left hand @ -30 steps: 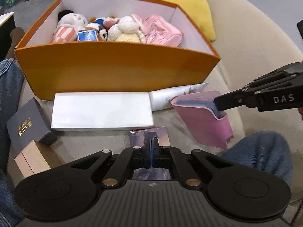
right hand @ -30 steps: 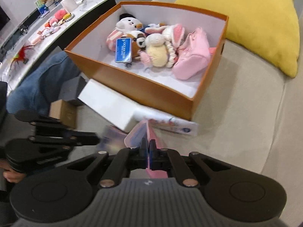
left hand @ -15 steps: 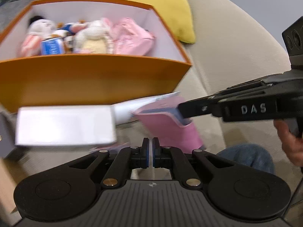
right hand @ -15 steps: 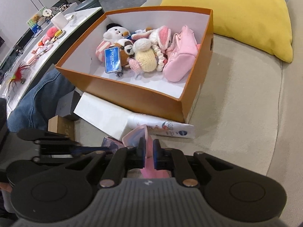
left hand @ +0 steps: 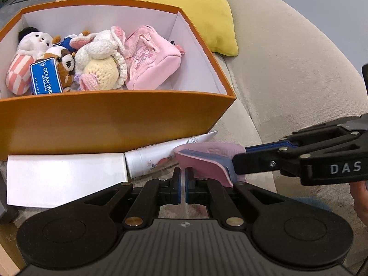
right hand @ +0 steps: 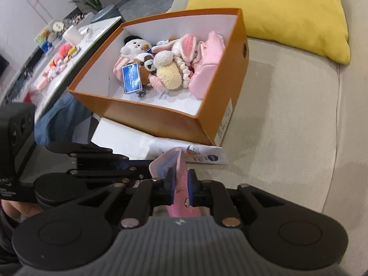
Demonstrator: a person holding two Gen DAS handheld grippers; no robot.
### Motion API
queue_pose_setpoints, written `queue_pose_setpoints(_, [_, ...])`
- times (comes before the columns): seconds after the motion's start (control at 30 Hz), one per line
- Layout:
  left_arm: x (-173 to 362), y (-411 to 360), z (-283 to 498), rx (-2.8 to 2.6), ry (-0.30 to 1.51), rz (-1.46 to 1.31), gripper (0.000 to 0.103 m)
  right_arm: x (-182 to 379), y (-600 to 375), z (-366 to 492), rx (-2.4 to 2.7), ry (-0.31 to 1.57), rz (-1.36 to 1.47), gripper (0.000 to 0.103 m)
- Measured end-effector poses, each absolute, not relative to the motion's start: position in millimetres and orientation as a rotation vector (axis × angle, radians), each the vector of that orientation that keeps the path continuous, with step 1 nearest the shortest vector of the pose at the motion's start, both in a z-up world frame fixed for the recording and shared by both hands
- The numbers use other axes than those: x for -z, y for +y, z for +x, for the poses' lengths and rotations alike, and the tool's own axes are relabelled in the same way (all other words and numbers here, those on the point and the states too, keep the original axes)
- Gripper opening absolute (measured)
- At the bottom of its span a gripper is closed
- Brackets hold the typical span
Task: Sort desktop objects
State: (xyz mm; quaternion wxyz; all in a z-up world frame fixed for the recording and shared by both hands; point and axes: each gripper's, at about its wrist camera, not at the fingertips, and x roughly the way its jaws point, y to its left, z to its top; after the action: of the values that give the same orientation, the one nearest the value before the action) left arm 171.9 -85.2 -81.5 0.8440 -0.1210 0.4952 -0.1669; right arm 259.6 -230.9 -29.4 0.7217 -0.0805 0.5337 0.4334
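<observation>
A pink pouch (left hand: 207, 161) stands open-mouthed on the beige sofa in front of the orange box (left hand: 110, 119). My right gripper (left hand: 239, 158) straddles the pouch's rim, one blue-padded finger inside and one outside. Its jaws are opening, and in the right wrist view the pouch's pink wall (right hand: 181, 207) hangs loosely between the pads of the right gripper (right hand: 180, 187). My left gripper (left hand: 181, 184) is shut with nothing between its fingers, just left of the pouch. The orange box (right hand: 161, 119) holds plush toys, a blue tag and a pink bag (left hand: 151, 62).
A flat white box (left hand: 64, 179) and a white cream tube (left hand: 156, 158) lie against the orange box's front wall. A yellow cushion (left hand: 184, 11) leans behind it. A denim-clad leg (right hand: 59, 115) and a low table with small items (right hand: 57, 53) are at the left.
The left gripper let go of the card it held and shifted right toward the pouch. The right gripper's jaws, shut on the pouch rim before, have parted.
</observation>
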Motion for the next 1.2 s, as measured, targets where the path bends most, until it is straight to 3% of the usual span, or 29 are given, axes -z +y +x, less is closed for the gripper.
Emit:
queue_pose_setpoints(0.2, [82.8,-88.9,174.9,0.361,1.053,-0.258,0.001,28.2,-244.7,262.0,-0.965,1.189,-0.052,0.021])
queue_pose_setpoints(0.27, [84.3,-90.0,174.8,0.355,1.057,-0.256,0.001,28.5,-239.8,257.4,-0.986,1.186,-0.098,0.022])
queue_pose_setpoints(0.37, [85.6,-87.9,173.7,0.355,1.062,-0.256,0.001,27.2,-235.1,250.7,-1.011,1.158,-0.169,0.035])
queue_pose_setpoints(0.6, [76.2,-78.8,157.7,0.310,1.055,-0.204,0.001,45.7,-218.4,235.6,-0.966,1.101,-0.392,0.036])
queue_pose_setpoints(0.8, [72.9,-62.1,128.9,0.212,1.074,-0.142,0.018,58.0,-209.5,226.7,-0.955,1.107,-0.434,0.024])
queue_pose_setpoints(1.0, [89.5,-55.7,112.9,0.172,1.134,-0.146,0.031,54.0,-207.1,206.3,-0.897,1.107,-0.478,0.022])
queue_pose_setpoints(1.1, [91.9,-65.3,106.9,0.141,1.127,-0.111,0.044,49.2,-213.4,196.7,-0.838,1.048,-0.548,0.022])
queue_pose_setpoints(1.13, [92.5,-70.5,107.2,0.130,1.122,-0.101,0.057,48.2,-216.0,194.4,-0.817,1.032,-0.569,0.022])
queue_pose_setpoints(1.2, [93.6,-81.0,106.9,0.126,1.121,-0.076,0.059,48.9,-219.3,192.0,-0.798,1.019,-0.590,0.022])
